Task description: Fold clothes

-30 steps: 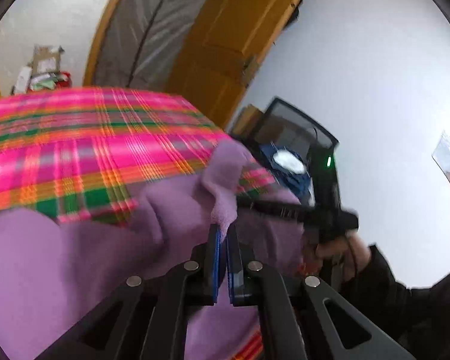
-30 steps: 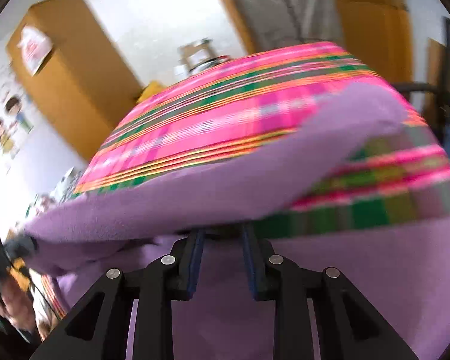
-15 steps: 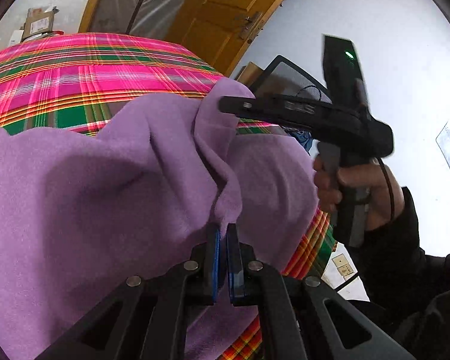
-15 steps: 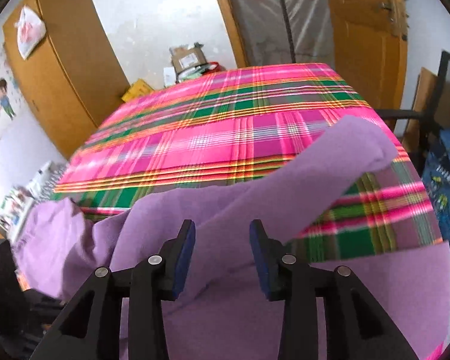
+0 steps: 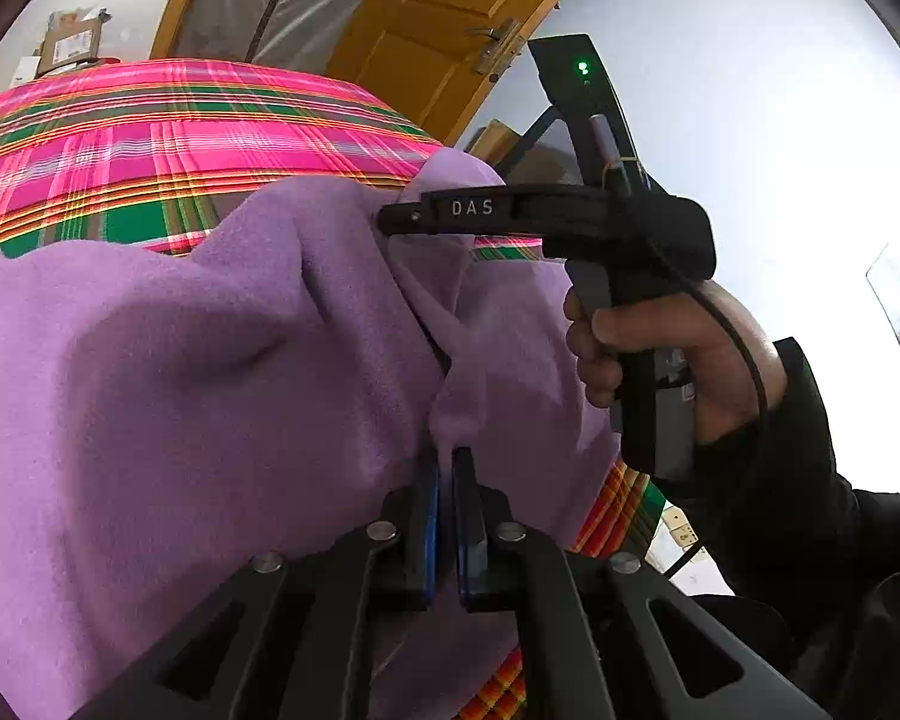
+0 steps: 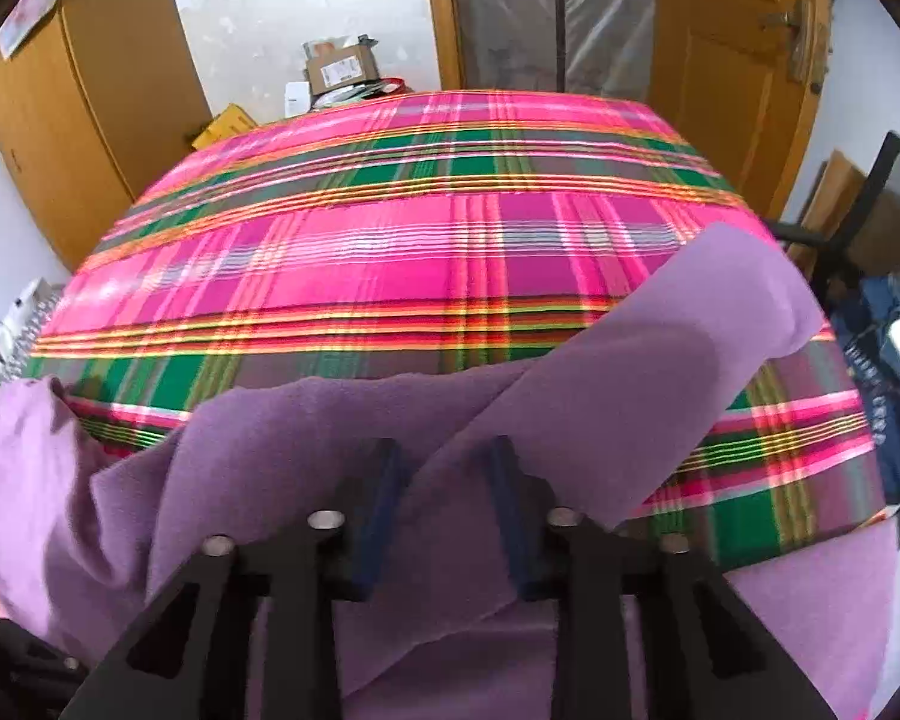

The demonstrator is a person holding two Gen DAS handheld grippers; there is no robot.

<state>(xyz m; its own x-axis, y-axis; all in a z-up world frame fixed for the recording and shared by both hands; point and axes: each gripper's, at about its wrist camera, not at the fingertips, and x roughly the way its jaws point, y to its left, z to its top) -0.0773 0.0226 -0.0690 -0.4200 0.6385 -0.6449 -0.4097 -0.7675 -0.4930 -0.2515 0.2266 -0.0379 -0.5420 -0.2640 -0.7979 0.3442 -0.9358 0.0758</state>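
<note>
The left claw [image 5: 445, 468] is pinched nearly closed on a fold of the purple cloth [image 5: 210, 360], the blue pads [image 5: 431, 516] pressing a narrow ridge of fabric between them. From that pinch the cloth rises in a gathered pleat and spreads out to the left in a broad, rumpled mass that covers the near part of the surface [image 5: 180, 138], which is dressed in a pink, green and orange plaid cover. Just beyond the pleat, the right claw [image 5: 402, 219] reaches in from the right with its black tip against the cloth's upper fold; the right hand [image 5: 660, 354] grips its handle, and a green light shows on the body above.

Seen from its own camera, the right claw [image 6: 444, 480] stands wide apart, holding nothing, with its fingers [image 6: 384, 498] over the purple cloth [image 6: 570, 396]. The cloth lies along the near edge of the plaid surface [image 6: 390, 252], one flap folded diagonally up toward the right corner and another bunch heaped at the left.

Beyond the surface stand a wooden door [image 6: 732, 30], a plastic-sheeted doorway [image 6: 546, 12], a cardboard box [image 6: 342, 69] and a wooden cupboard [image 6: 90, 102].
</note>
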